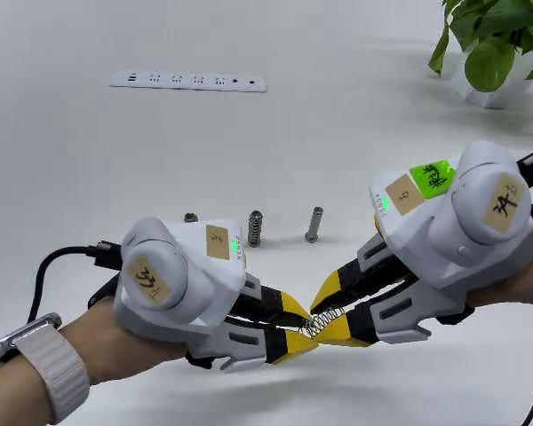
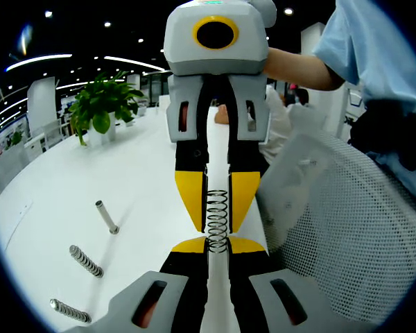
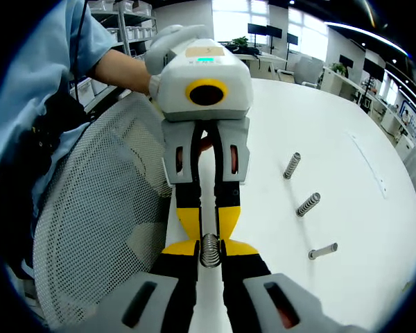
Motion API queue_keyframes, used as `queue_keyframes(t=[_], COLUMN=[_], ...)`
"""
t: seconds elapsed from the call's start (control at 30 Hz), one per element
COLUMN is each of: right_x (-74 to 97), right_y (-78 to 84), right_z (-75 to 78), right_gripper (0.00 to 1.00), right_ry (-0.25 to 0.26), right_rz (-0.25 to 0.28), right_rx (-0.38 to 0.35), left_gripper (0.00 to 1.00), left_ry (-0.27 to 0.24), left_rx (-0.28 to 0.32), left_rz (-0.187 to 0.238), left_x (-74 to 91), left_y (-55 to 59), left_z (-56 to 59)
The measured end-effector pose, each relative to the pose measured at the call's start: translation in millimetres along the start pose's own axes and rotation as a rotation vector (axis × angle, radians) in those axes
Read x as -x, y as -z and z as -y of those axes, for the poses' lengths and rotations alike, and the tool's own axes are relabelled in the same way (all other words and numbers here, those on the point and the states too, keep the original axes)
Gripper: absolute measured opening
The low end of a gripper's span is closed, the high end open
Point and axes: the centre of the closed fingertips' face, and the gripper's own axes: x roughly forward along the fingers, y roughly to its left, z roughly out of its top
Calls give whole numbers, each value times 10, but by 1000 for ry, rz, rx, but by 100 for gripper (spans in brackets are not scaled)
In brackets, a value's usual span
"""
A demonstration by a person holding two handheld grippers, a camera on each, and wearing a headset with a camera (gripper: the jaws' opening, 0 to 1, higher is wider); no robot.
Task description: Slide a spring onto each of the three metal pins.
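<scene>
A small steel spring (image 1: 323,320) hangs between the two grippers above the white table (image 1: 355,142). My left gripper (image 1: 295,330) is shut on one end of the spring (image 2: 217,218). My right gripper (image 1: 330,312) faces it tip to tip, shut on the same spring (image 3: 209,250). Beyond them stand three pins in a row. The right pin (image 1: 314,224) is bare metal. The middle pin (image 1: 255,228) wears a spring. The left pin (image 1: 190,217) is mostly hidden behind my left gripper. The left gripper view shows the bare pin (image 2: 106,216) and two sprung pins (image 2: 87,261).
A white power strip (image 1: 188,81) lies far back on the table. A potted green plant (image 1: 493,44) stands at the back right corner. A black cable (image 1: 58,259) trails from the left gripper. A white mesh chair (image 2: 347,208) sits by the table's edge.
</scene>
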Motion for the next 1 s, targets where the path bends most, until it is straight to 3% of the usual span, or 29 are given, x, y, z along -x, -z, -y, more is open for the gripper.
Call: queue_keyframes(t=[0.53, 1.0], right_x=[-30, -35], right_y=[20, -16], right_z=[-11, 25], right_gripper=[12, 12], right_ry=[-21, -14], right_rz=[-17, -14], right_rx=[-16, 0], left_gripper=[10, 13], left_ry=[-6, -32], left_rx=[4, 73], left_rz=[-6, 34], left_x=[-4, 58], left_y=[-10, -1], left_z=[6, -30])
